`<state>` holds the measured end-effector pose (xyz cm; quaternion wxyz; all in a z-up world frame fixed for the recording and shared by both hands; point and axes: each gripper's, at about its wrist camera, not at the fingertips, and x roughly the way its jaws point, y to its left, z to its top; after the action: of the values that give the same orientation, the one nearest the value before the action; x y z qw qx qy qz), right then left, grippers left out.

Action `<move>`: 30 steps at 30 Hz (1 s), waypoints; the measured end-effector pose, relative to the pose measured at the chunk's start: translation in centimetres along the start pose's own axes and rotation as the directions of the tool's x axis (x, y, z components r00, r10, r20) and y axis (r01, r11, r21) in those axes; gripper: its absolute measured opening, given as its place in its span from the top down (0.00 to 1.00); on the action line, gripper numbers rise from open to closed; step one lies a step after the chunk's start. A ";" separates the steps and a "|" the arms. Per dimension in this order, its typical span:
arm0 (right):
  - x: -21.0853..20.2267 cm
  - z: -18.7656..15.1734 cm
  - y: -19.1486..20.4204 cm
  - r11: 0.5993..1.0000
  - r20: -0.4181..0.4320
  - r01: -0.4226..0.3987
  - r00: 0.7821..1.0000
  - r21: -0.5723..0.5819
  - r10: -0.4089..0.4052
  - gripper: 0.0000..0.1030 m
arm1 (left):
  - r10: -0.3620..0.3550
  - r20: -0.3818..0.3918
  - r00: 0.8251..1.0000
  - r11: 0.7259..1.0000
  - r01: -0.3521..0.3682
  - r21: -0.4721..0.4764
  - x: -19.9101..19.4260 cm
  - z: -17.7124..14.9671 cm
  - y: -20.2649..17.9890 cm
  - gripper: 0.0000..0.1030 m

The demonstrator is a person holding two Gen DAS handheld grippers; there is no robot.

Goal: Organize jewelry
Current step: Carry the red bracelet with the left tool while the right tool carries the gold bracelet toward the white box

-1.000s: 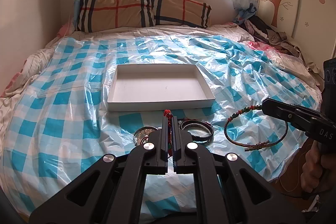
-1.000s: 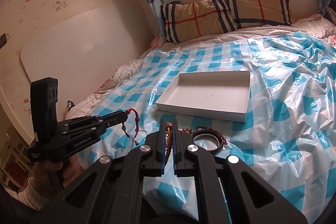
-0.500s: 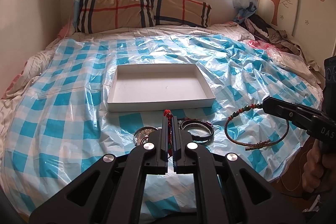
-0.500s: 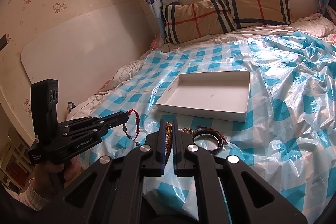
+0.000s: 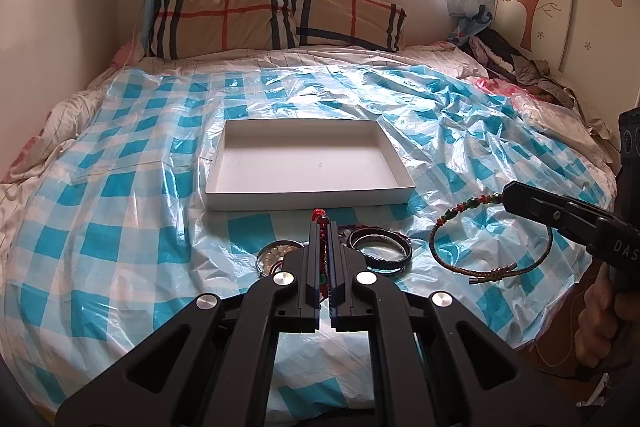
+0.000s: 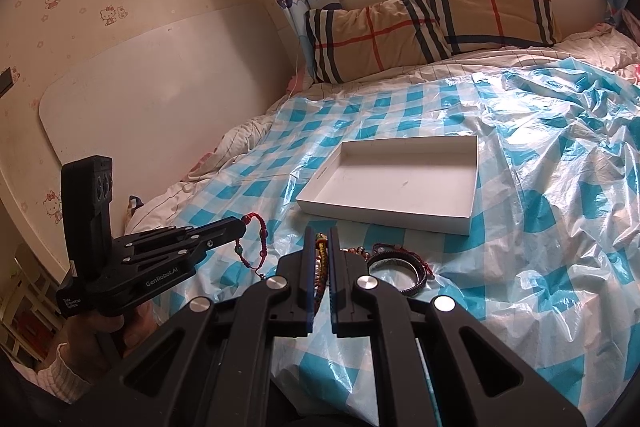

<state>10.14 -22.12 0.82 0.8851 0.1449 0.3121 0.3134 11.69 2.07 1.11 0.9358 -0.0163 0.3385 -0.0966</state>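
Observation:
A white open tray [image 5: 308,201] [image 6: 384,218] lies empty on the blue-checked plastic sheet. My left gripper [image 5: 323,227] [image 6: 240,227] is shut on a red beaded bracelet [image 6: 256,243] that hangs from its tips, in the air short of the tray. My right gripper [image 6: 321,233] [image 5: 506,197] is shut on a braided cord bracelet with coloured beads [image 5: 480,247], held up at the right. A black band bracelet [image 5: 380,253] [image 6: 394,269] and a silver bangle [image 5: 276,253] lie on the sheet before the tray.
Plaid pillows [image 5: 276,15] lie at the head of the bed under the window. Clothes [image 5: 516,67] are piled at the far right. A white board [image 6: 140,115] leans on the left wall. The crinkled plastic sheet [image 5: 120,227] covers most of the bed.
The right gripper with the cord bracelet has drifted slightly lower. The left gripper with the red bracelet has barely moved.

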 end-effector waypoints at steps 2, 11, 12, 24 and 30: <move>0.1 0.2 0.0 1.000 0.003 0.001 1.000 0.001 -0.001 0.94 | 0.001 -0.003 1.000 1.000 -0.001 -0.002 0.4 0.0 0.3 0.97; 1.8 1.6 -0.3 1.000 0.021 -0.004 1.000 0.004 0.003 0.94 | 0.006 0.001 1.000 1.000 -0.006 0.001 1.9 1.1 0.7 0.97; 1.9 1.8 -0.4 1.000 0.023 -0.005 1.000 0.004 0.004 0.94 | 0.005 0.001 1.000 1.000 -0.005 0.002 2.1 1.3 0.6 0.97; 4.1 2.7 -2.4 1.000 0.032 -0.001 0.999 0.011 0.001 0.94 | 0.007 -0.010 1.000 1.000 -0.007 0.012 4.9 2.5 0.7 0.97; 6.0 3.4 -3.6 1.000 0.038 0.001 0.999 0.011 -0.001 0.94 | 0.010 -0.018 1.000 1.000 -0.010 0.020 6.9 3.0 0.8 0.97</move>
<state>17.64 -21.20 -0.96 0.8903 0.1557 0.2968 0.3083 18.89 1.42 -0.98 0.9334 -0.0042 0.3459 -0.0954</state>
